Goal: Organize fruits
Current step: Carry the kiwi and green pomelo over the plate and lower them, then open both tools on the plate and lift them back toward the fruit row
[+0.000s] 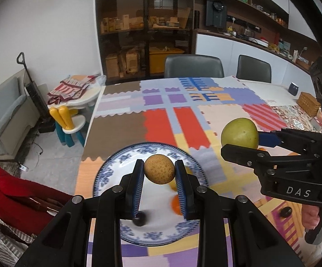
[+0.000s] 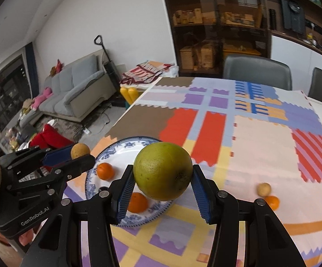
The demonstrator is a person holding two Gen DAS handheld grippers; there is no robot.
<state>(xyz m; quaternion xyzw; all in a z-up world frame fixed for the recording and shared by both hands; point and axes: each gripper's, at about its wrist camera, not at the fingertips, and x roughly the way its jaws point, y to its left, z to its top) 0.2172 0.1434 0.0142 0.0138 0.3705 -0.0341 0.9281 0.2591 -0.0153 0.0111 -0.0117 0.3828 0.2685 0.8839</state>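
Note:
My left gripper is shut on a small speckled brown fruit and holds it above a blue-and-white plate. It also shows in the right wrist view. My right gripper is shut on a large green fruit, held above the plate's right edge; the fruit also shows in the left wrist view. Two oranges and a small dark fruit lie on the plate. A tan fruit and an orange lie on the cloth at the right.
The table carries a patchwork cloth. A woven box and a dark cup stand at the far right. Two grey chairs stand behind the table. A child's table and chair are on the left.

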